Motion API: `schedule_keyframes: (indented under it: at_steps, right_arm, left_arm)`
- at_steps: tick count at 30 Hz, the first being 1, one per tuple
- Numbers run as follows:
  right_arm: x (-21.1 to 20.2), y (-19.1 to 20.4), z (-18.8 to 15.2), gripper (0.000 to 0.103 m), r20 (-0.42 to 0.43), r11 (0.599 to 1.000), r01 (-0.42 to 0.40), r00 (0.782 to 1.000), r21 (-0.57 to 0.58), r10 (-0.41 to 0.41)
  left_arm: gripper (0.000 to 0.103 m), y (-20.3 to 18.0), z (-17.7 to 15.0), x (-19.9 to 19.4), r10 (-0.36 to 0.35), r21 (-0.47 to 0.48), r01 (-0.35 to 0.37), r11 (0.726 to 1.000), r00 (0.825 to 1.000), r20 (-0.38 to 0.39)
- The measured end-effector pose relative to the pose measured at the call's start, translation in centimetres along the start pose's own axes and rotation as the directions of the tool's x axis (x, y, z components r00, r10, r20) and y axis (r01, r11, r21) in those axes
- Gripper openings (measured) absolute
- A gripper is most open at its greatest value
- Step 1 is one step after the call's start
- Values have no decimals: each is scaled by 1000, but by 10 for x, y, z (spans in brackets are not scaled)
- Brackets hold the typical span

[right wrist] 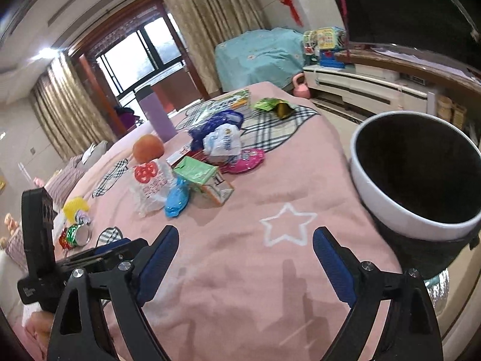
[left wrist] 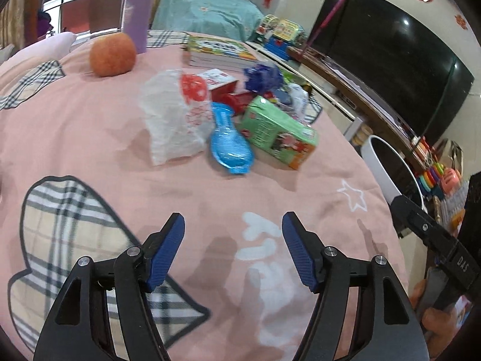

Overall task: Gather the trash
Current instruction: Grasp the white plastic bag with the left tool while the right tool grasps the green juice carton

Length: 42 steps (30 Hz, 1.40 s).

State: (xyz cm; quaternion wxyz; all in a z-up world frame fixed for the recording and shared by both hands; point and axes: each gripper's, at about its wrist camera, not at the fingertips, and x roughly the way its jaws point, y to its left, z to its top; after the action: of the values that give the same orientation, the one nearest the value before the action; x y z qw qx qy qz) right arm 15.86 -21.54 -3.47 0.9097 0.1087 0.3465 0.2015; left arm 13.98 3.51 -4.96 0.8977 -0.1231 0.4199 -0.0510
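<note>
The trash lies in a loose heap on the pink blanket (left wrist: 90, 126), out ahead of both tongs: a crumpled clear plastic bag (left wrist: 174, 117) with red print, a blue wrapper (left wrist: 230, 144) lying right against its side, and a green carton (left wrist: 278, 132) tipped on its side just beside the wrapper. Behind these sit a red and white box (left wrist: 218, 81), a dark blue crumpled bag (left wrist: 263, 76) and, seen from the right wrist, a white crumpled wrapper (right wrist: 222, 143) and a pink round lid (right wrist: 248, 159). An orange fruit (left wrist: 112, 54) rests apart from the heap, near a purple bottle (left wrist: 138, 19), with a picture book (left wrist: 222, 51) further back. The white trash bin (right wrist: 415, 177) stands off the blanket's edge, its dark mouth open upward. The left gripper (left wrist: 233, 246) hovers over the blanket short of the heap, jaws spread wide and holding nothing. The right gripper (right wrist: 245, 258) is likewise spread and empty, beside the bin and near a white star (right wrist: 285, 222) printed on the blanket
</note>
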Motion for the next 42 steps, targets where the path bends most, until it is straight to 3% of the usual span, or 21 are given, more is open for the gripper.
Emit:
schedule_keyframes:
  at_steps: [7, 17, 34, 37, 39, 40, 42]
  right_arm:
    - [19, 15, 2, 92, -25, 999, -8, 1000, -48, 7]
    - [55, 27, 15, 92, -106, 993, -85, 991, -78, 77]
    - [118, 38, 49, 90, -200, 975, -140, 974, -174, 104]
    - [124, 40, 50, 82, -205, 973, -146, 973, -178, 108]
    - [127, 41, 50, 70, -212, 973, -149, 971, -174, 111]
    - [128, 42, 49, 66, -212, 974, -147, 971, -171, 109]
    - [129, 41, 47, 39, -216, 976, -148, 970, -159, 112]
  left_arm:
    - [69, 22, 5, 2, 17, -40, -17, 999, 1000, -1]
    - [69, 48, 27, 19, 17, -88, -21, 996, 999, -37]
    - [69, 56, 64, 52, 44, -79, -46, 996, 999, -29]
    - [58, 55, 64, 54, 37, -70, -39, 997, 999, -30]
    - [39, 52, 64, 58, 27, -54, -29, 998, 999, -42]
    - [39, 50, 64, 60, 22, -50, -24, 998, 999, -44]
    - [34, 49, 64, 57, 22, -47, -23, 999, 999, -28]
